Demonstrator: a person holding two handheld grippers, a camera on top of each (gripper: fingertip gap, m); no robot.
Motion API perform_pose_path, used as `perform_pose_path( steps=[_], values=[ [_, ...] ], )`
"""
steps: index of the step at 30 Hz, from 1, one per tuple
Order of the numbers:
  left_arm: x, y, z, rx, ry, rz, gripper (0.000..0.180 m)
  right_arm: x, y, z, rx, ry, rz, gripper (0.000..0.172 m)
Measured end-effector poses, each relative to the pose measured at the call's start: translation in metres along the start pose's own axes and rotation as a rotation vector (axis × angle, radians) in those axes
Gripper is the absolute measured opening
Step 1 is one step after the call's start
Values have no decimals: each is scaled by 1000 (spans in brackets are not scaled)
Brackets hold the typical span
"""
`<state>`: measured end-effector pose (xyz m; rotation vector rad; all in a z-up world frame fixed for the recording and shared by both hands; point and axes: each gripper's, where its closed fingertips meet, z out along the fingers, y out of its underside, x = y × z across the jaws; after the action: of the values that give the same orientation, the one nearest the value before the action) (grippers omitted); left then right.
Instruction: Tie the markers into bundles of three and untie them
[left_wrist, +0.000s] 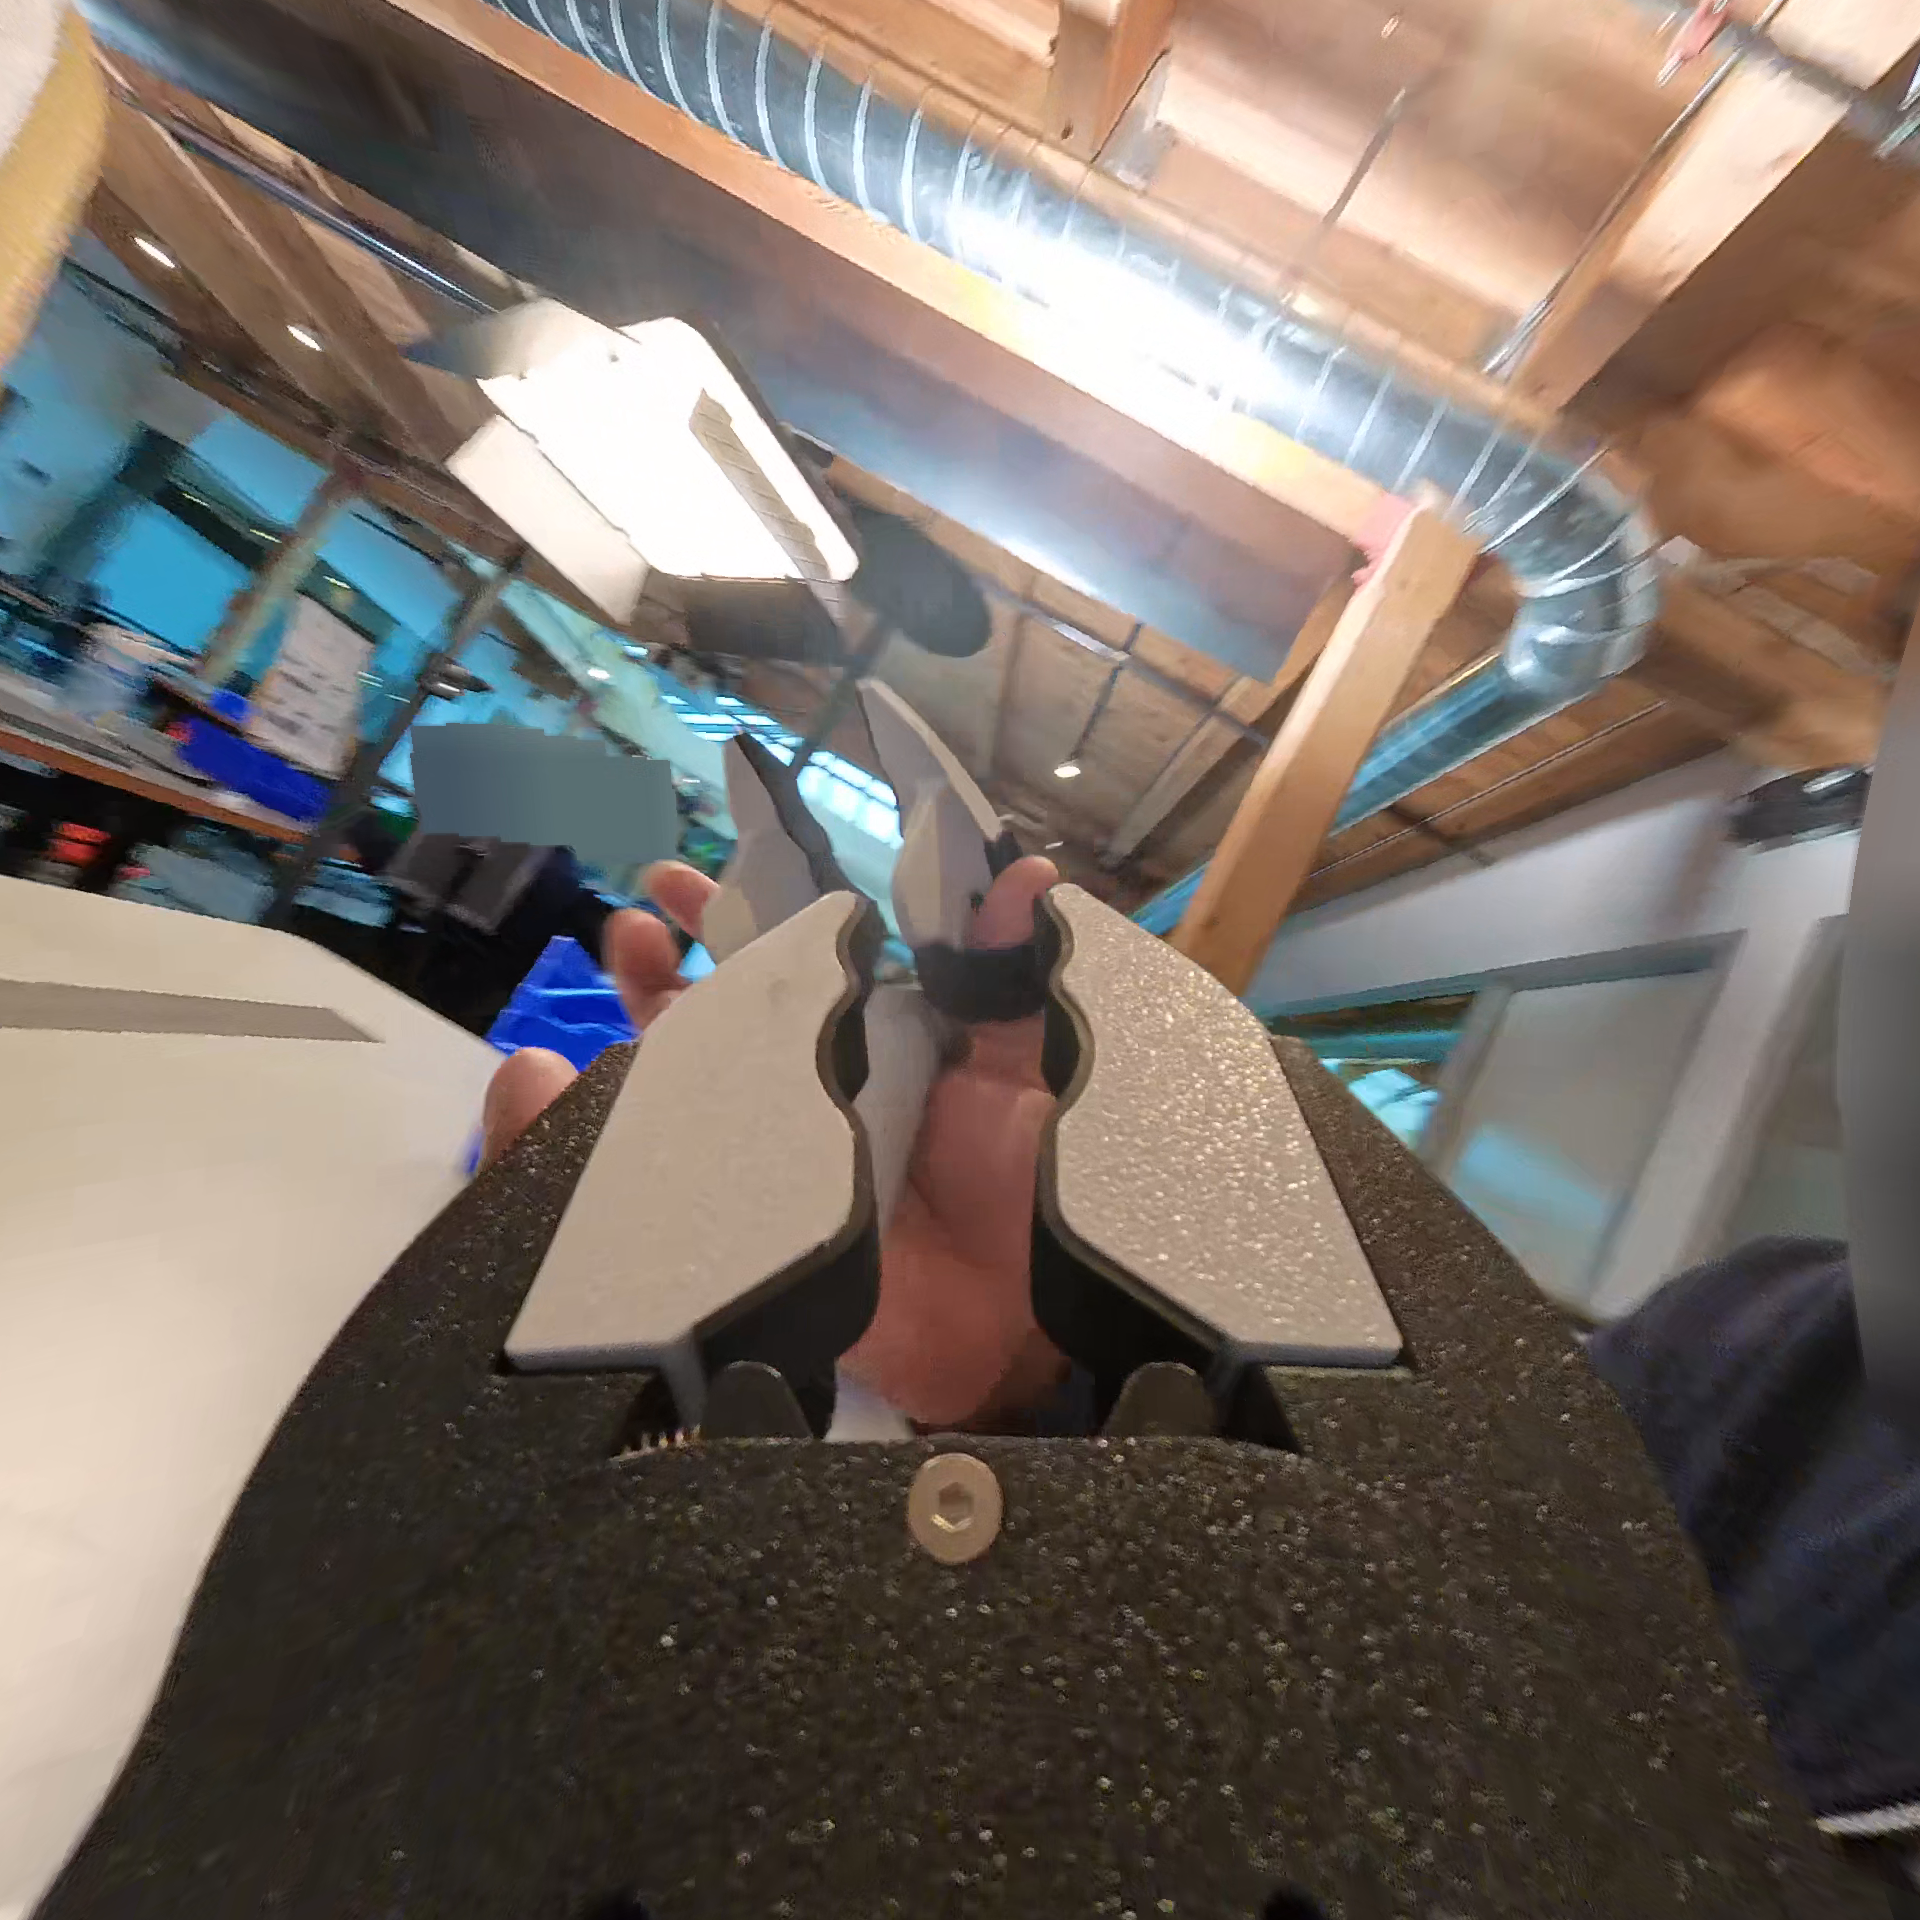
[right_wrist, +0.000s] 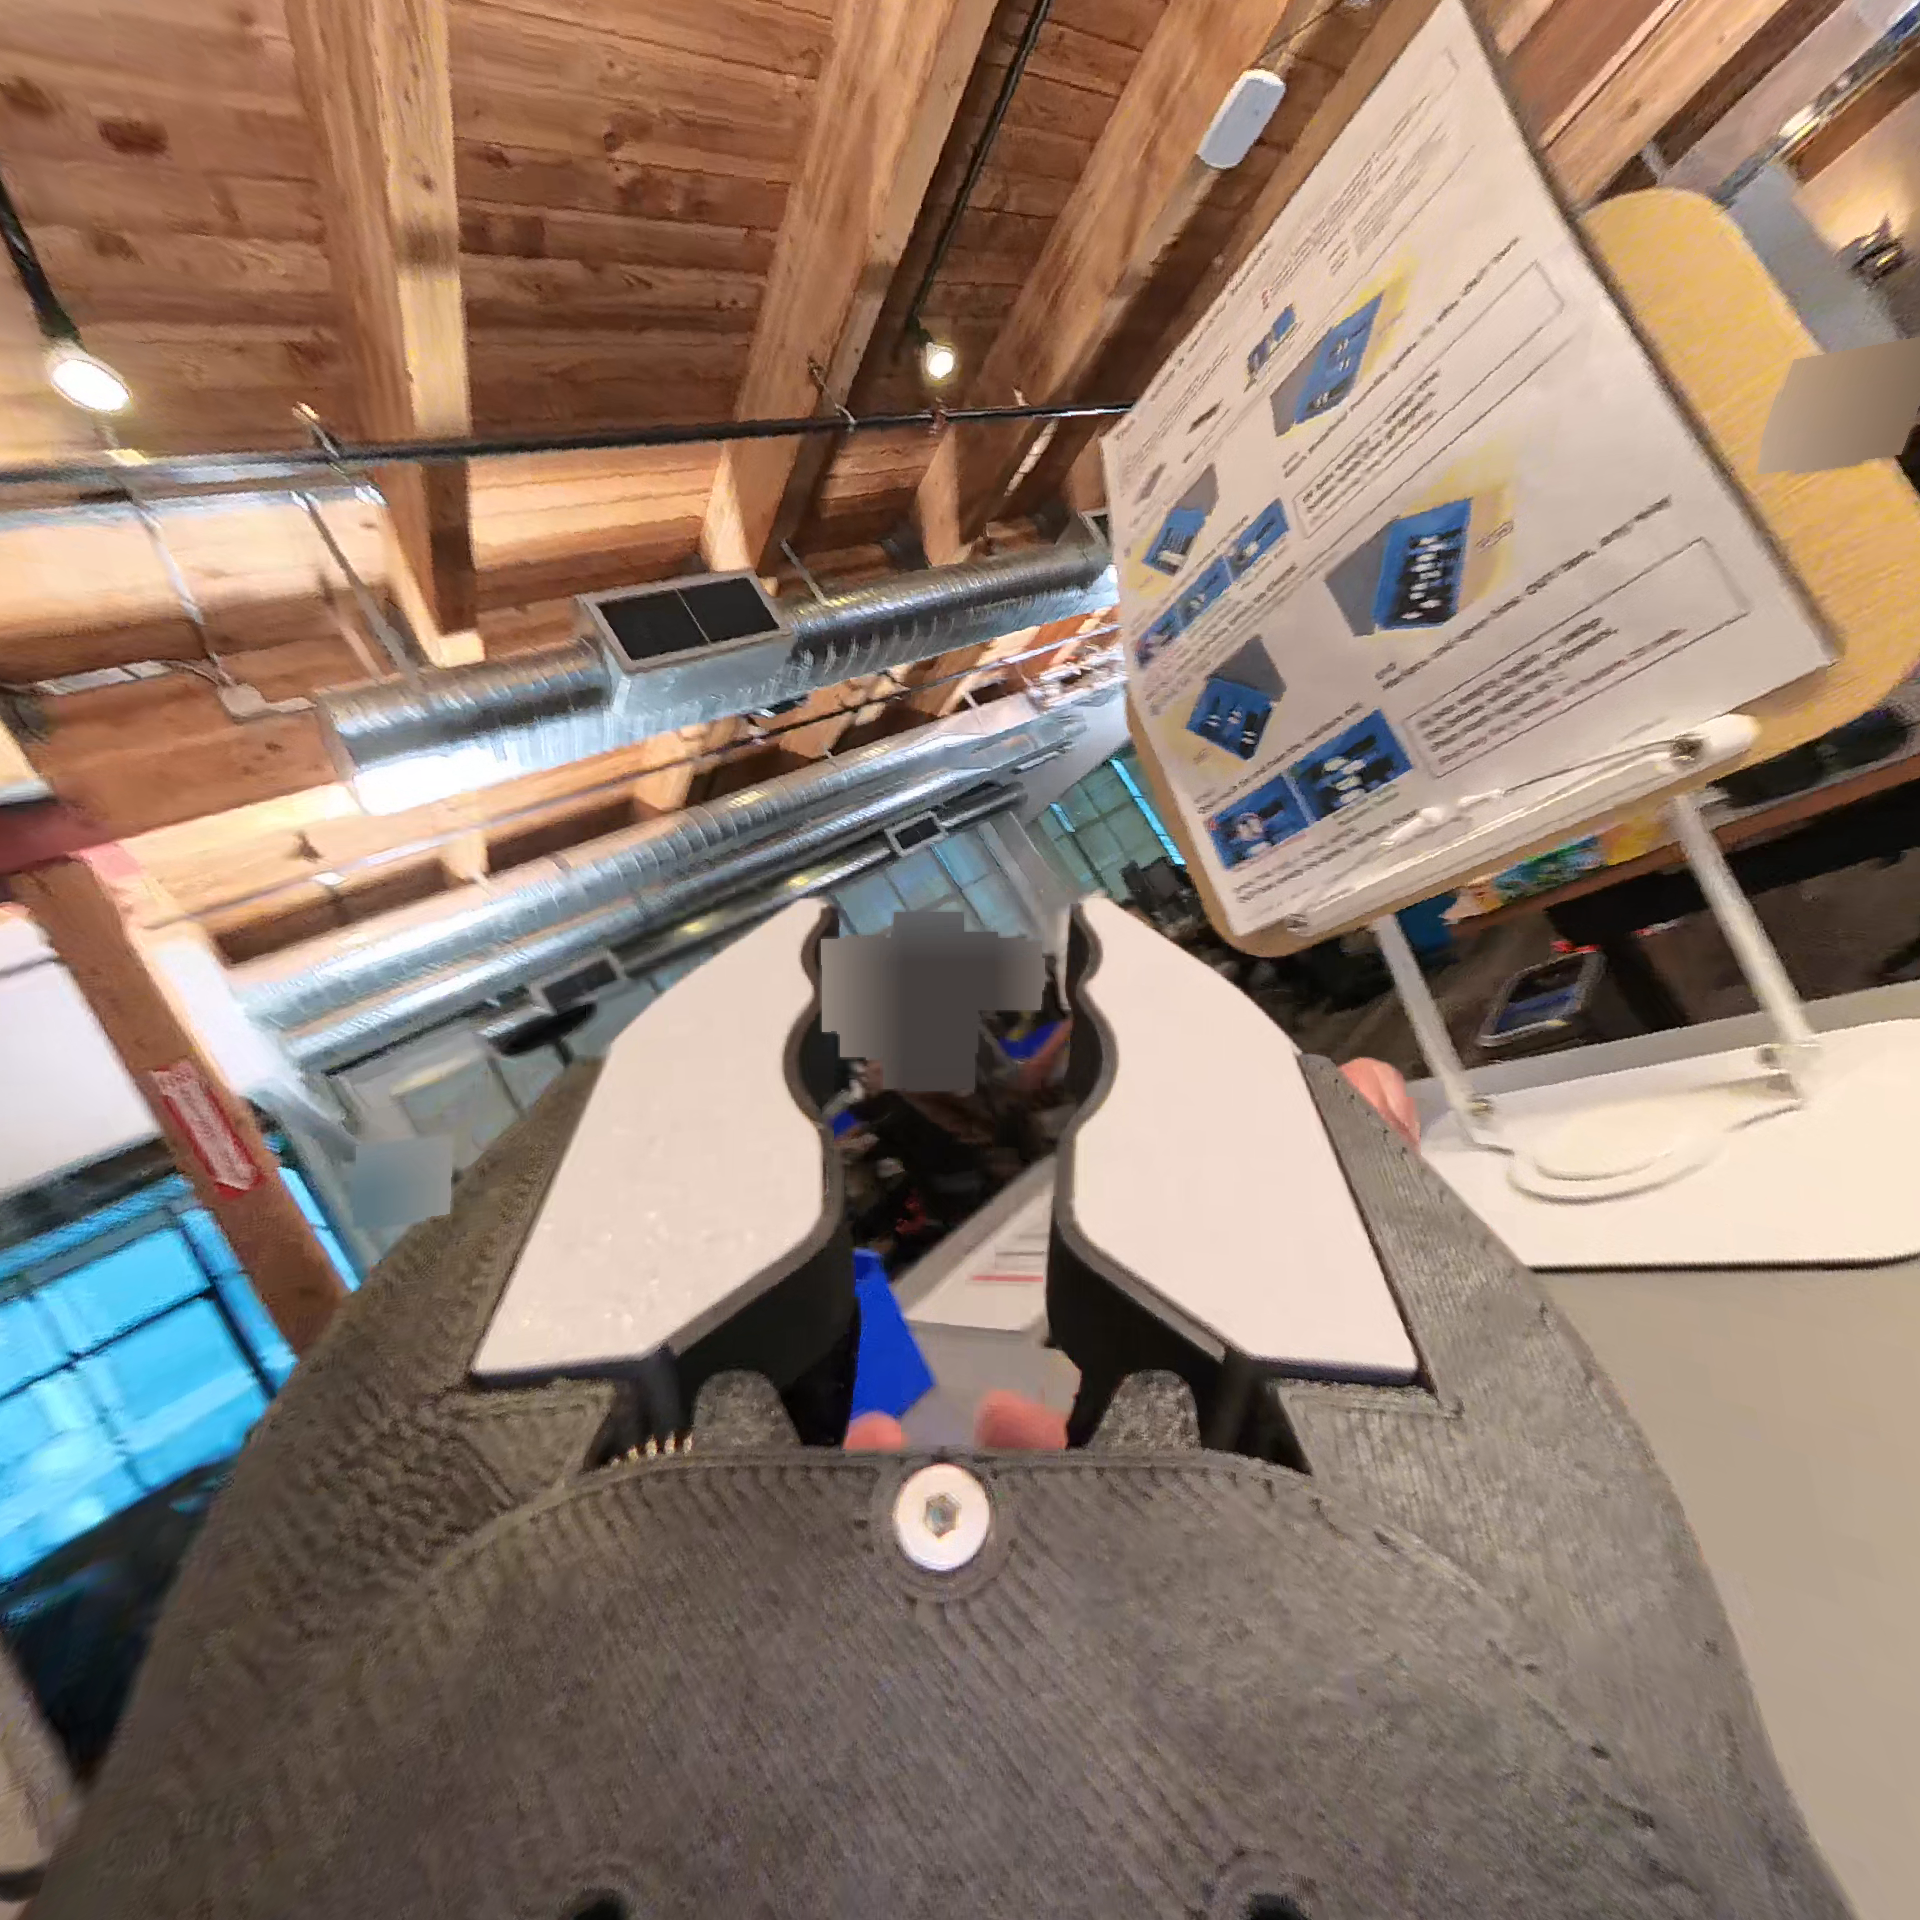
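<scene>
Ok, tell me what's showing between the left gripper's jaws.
Left wrist view: a hand wearing a black strap, and the right gripper rising beyond it. No marker shows there. Whether the jaws touch the hand, I cannot tell.

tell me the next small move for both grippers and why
Probably tilt both down toward the white table. The left gripper and right gripper both aim up at the wooden ceiling, their jaws stand apart with no marker between them, and no markers show in either view, so the work needs finding first.
</scene>
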<state>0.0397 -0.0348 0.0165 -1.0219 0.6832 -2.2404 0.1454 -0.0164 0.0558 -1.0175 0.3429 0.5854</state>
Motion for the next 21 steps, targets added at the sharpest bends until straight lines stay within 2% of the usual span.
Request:
perform_pose_path(
  steps=[4,6,9,12,17,21],
  values=[
    [-45,-20,-14,-128,-238,346,30,32,26,-7,-107,52,-72,44],
    [-76,-23,-24,-296,-385,475,29,44,40,-9,-162,46,-59,43],
    [-111,-22,-37,-544,-477,643,29,60,55,-11,-226,36,-39,42],
    [-135,-34,-56,-601,-569,828,29,76,67,-15,-264,47,-25,42],
    [-146,-53,-87,-498,-630,818,19,96,79,-20,-290,77,-13,43],
    [-160,-49,-94,-513,-637,744,19,98,84,-19,-296,48,31,41]
  ],
)
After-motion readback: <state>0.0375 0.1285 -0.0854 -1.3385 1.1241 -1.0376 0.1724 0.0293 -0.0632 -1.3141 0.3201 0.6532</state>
